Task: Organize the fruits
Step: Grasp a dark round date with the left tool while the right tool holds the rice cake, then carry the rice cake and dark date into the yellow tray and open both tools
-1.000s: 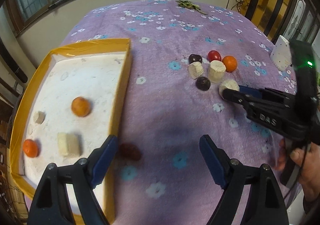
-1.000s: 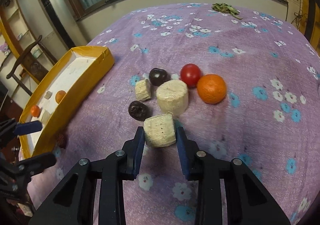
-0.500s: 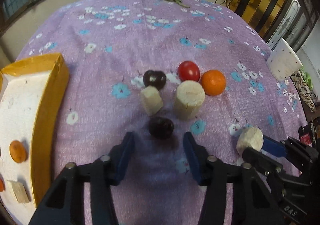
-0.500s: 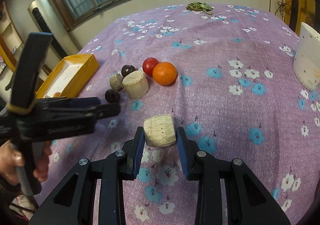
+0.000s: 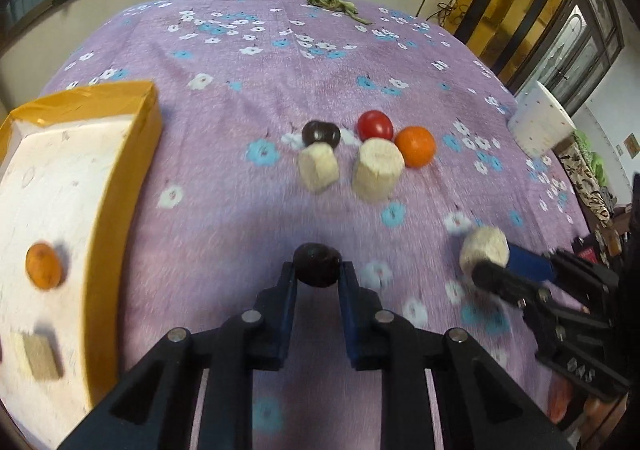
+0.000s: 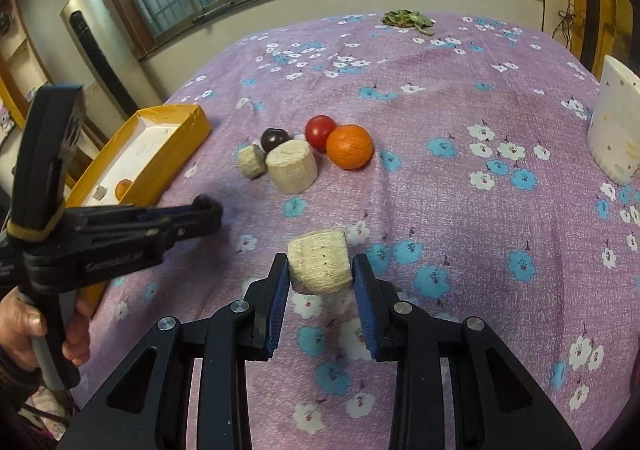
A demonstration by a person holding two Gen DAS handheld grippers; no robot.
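Left of the left gripper (image 5: 318, 270), clamped on a dark plum (image 5: 317, 264), lies the yellow tray (image 5: 120, 185); the right gripper (image 6: 320, 270) grips a pale chunk (image 6: 319, 266).

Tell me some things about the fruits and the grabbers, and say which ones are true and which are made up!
1. The left gripper is shut on a dark plum. True.
2. The right gripper is empty. False: it is shut on a beige cylinder piece.
3. A small orange fruit lies inside the yellow-rimmed tray. True.
4. The red tomato sits in the tray. False: it rests on the purple flowered cloth beside the big orange.
5. A white cup stands on the cloth. True.
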